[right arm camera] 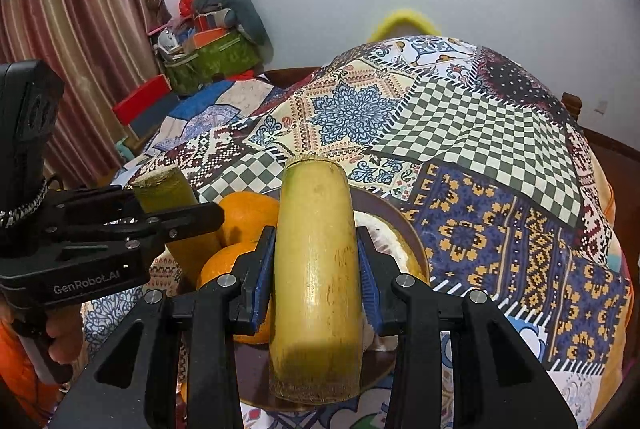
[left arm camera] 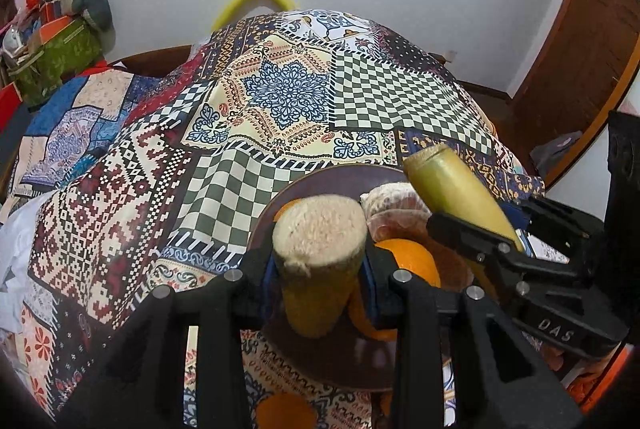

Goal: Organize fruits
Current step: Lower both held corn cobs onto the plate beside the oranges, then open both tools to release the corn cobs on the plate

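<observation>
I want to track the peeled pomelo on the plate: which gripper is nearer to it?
Right, as far as I can tell. The right gripper, holding a sugarcane piece, hangs directly over the pomelo; the left gripper holds its piece over the oranges beside it.

The left claw [left arm camera: 320, 269] is clamped on a short cut sugarcane piece [left arm camera: 320, 257], its blue-padded fingers [left arm camera: 370, 281] pressed to either side of the stalk, which points forward along them. Beside it on the right, the right claw [right arm camera: 316, 269] grips a longer sugarcane piece [right arm camera: 316, 277] the same way, pads flat against its yellow skin. Both claws are held close together, side by side, each visible in the other's wrist view.
</observation>
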The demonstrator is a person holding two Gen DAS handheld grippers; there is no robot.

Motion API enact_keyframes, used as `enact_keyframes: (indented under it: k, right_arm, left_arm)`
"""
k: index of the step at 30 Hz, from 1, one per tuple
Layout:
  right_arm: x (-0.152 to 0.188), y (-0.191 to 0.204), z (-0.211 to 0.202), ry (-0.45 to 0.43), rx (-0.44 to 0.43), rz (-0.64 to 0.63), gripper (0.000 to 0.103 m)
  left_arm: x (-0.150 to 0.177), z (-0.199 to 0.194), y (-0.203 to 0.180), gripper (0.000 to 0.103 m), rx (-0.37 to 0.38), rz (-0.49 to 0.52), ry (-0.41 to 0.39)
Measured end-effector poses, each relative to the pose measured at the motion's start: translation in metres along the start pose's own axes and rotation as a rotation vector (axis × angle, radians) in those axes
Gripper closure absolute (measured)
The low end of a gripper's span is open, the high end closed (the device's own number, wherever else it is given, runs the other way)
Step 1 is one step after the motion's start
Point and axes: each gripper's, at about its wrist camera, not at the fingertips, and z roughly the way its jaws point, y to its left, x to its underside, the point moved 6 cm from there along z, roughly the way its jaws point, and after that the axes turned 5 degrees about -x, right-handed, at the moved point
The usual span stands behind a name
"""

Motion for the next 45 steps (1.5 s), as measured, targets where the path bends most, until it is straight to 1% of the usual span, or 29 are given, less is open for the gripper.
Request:
enact_keyframes:
  k: [4,9,11,14,16,19,24,29,36,40,45]
  right_arm:
    - [0.002,-0.001,0.006,0.028,-0.006,0.002,0.068]
    - [0.004,-0.003,0.009,0.042,-0.014,0.014,0.068]
    - [0.0,-0.003,0.005,0.025,-0.028,0.023,0.068]
    - [-0.006,0.0,-0.004,0.003,-0.022,0.004,0.068]
    - [-0.009,0.002,-0.009,-0.006,-0.003,-0.021,0.068]
    - [-0.01,0.003,-0.014,-0.015,0.008,-0.03,0.068]
    - [-0.008,0.006,-0.026,-0.032,0.022,-0.025,0.068]
    - [-0.002,0.015,-0.043,-0.046,0.043,-0.034,0.068]
    - [0.008,0.036,-0.07,-0.072,0.053,-0.045,0.062]
    - [0.015,0.047,-0.081,-0.075,0.058,-0.062,0.061]
    - [0.029,0.06,-0.085,-0.061,0.061,-0.076,0.059]
  left_arm:
    - [-0.001,0.008,0.003,0.069,0.012,-0.027,0.025]
    - [0.002,0.015,-0.003,0.067,-0.01,0.01,0.048]
    - [0.003,0.016,-0.004,0.065,-0.021,0.016,0.053]
    - [0.004,0.013,-0.004,0.06,-0.011,0.01,0.049]
    - [0.005,0.009,-0.004,0.053,-0.008,0.005,0.042]
    - [0.006,-0.001,-0.003,0.046,-0.019,0.008,0.019]
    - [0.01,-0.02,0.0,0.046,-0.033,-0.002,-0.006]
    - [0.02,-0.05,0.003,0.046,-0.043,-0.003,-0.043]
    - [0.036,-0.093,0.006,0.04,-0.055,-0.003,-0.089]
    - [0.046,-0.108,0.01,0.04,-0.066,-0.001,-0.097]
    - [0.064,-0.117,0.017,0.04,-0.076,-0.01,-0.083]
